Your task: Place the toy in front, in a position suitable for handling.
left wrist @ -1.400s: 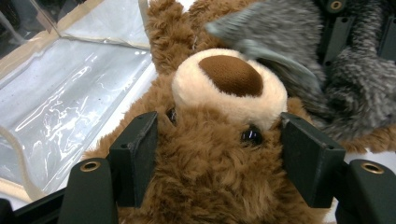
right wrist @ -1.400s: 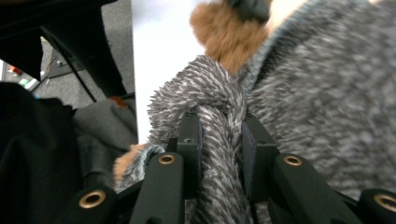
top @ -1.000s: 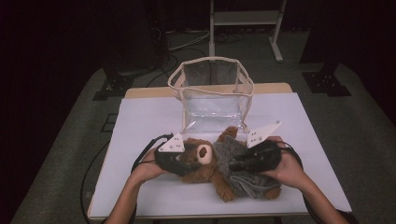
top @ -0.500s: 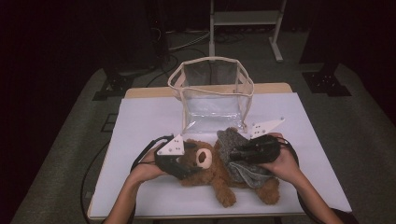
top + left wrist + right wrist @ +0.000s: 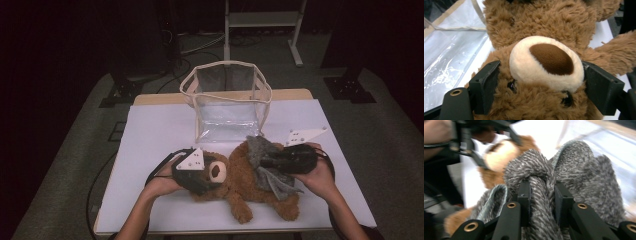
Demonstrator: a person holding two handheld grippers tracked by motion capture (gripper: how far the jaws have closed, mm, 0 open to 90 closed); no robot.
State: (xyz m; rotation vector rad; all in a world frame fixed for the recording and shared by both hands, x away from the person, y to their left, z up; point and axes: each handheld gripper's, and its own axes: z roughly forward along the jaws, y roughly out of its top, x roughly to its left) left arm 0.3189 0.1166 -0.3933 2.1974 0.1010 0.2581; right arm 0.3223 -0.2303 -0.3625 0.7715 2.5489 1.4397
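A brown teddy bear lies on its back on the white counter, just toward six o'clock from the clear plastic bag standing open at the far middle. The left gripper sits at the bear's head, at nine o'clock of the body; its jaws have just been opening and now flank the face on either side of the cream muzzle, pads alongside the fur. The right gripper, at three o'clock, has its jaws clamped on the knotted grey scarf at the bear's neck.
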